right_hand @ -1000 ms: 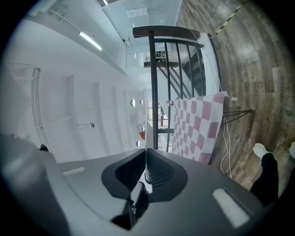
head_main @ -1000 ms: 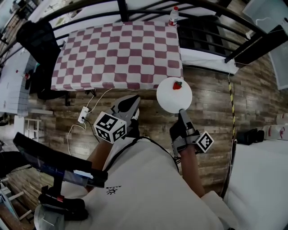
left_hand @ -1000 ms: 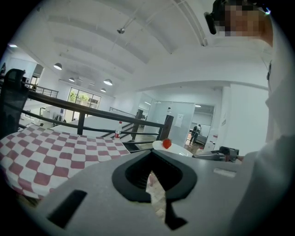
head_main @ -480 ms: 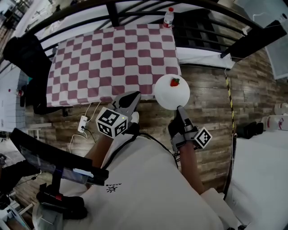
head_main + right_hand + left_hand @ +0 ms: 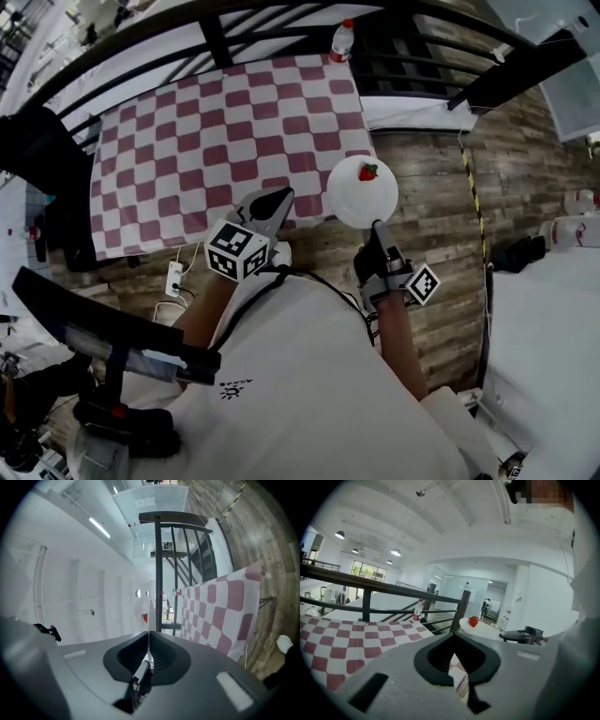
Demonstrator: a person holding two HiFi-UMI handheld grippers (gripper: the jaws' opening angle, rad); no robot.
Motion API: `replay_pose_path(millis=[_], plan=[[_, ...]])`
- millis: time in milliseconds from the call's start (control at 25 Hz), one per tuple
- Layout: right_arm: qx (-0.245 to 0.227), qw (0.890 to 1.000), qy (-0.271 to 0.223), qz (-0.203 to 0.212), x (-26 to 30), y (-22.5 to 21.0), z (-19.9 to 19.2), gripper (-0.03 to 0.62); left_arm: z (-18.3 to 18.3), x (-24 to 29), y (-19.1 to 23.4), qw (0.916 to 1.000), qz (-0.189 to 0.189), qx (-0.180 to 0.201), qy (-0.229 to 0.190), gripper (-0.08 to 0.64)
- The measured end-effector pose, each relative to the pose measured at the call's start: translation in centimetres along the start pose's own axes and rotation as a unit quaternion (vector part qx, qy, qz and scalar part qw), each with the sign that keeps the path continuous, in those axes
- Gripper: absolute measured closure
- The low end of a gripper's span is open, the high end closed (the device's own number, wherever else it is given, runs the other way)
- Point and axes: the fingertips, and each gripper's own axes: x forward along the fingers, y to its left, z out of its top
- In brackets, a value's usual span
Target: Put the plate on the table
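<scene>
Ahead, beyond the plate [image 5: 356,199], a bottle [image 5: 341,41] marks the table's [image 5: 216,131] far corner.

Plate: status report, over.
Right claw shut on plate rim, strawberry aboard. Left claw shut, empty. Plate aloft by table near corner. Bottle far corner, no obstacle.

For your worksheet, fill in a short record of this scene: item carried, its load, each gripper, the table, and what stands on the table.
Carried: white plate
On it: strawberry
Right gripper: shut on the plate's rim
Left gripper: shut, empty
Table: checked cloth, plate not yet on it
On table: bottle, far edge
</scene>
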Motion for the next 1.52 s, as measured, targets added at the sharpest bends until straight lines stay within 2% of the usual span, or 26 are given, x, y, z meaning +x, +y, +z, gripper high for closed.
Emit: replay_pose_path(millis=[200,440,600,1000,1520], plan=[[-0.004,1.0,-0.009,0.02,1.8,-1.6,0.2,0.574,0.2,0.8,2.9,0.9998,-0.019,0.001,0.006,0.558],[-0.01,1.0,-0.002,0.006,2.9,-3.6,-0.2,0.574,0.8,1.3,5.1,0.9996,-0.028,-0.002,0.005,0.558],[-0.011,1.0,0.0,0.017,3.2,-3.9,0.3,0.574,0.6,1.8,5.6,0.9994,-0.032,-0.001,0.01,0.558],[-0.011,0.999,0.036,0.03,4.6,-4.3,3.0,0.574,0.7,4.2,6.2,0.9998,-0.002,-0.013,0.012,0.558],[-0.019,0.992,0.124,0.019,6.4,-6.2,8.0,0.574,1.1,9.4,4.8,0.9987,0.038,-0.034,0.006,0.558]])
